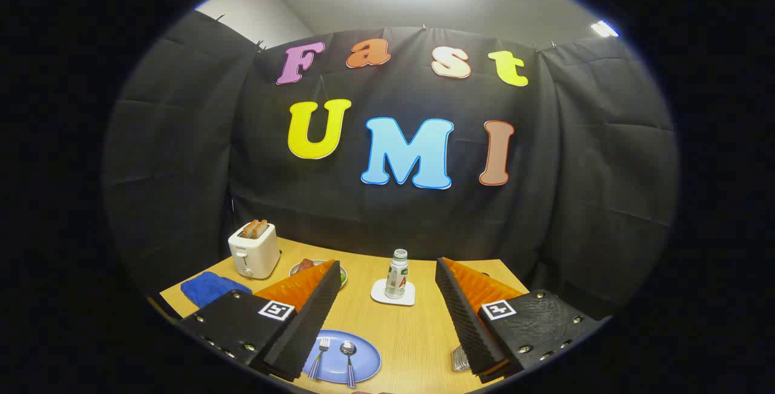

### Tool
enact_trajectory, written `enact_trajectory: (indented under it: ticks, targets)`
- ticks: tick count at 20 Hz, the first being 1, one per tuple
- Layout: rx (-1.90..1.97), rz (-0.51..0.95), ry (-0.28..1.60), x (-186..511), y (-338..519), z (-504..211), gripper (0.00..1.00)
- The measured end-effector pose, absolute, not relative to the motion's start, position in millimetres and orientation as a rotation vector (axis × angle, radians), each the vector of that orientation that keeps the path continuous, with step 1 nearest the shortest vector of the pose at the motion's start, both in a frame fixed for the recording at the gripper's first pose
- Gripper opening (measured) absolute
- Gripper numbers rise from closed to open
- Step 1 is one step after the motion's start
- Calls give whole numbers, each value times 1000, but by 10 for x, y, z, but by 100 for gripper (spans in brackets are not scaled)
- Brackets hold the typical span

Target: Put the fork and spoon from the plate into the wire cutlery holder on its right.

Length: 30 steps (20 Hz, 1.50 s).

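Our gripper [387,297] hangs released, fingers wide apart above the wooden table [412,333]. At lower centre, the fork [319,356] and spoon [349,361] lie on the blue plate [368,362]; the wire cutlery holder [460,359] peeks out lower right.

Tongs [387,321] held wide apart over the bench [412,333], gripping nothing.

Between the fingers, at 7 o'clock, a blue plate [363,362] carries the fork [321,354] and spoon [349,359] side by side. The wire cutlery holder [460,359] peeks out at 5 o'clock. Ahead at 12 stands a bottle [396,274] on a coaster [382,295]; toaster [254,249] at 10.
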<state>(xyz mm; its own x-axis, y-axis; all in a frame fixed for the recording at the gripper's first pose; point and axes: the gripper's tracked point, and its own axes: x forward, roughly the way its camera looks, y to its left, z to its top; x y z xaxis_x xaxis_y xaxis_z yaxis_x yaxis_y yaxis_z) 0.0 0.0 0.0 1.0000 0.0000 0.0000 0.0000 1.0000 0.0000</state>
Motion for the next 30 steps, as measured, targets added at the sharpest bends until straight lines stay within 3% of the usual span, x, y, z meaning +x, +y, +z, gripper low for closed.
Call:
enact_trajectory:
  ticks: [15,25,30]
  targets:
    - [-6,35,39,79,160,-181,97]
    - [-53,103,189,189,336,-652,97]
    - [-97,168,375,252,527,-1137,97]
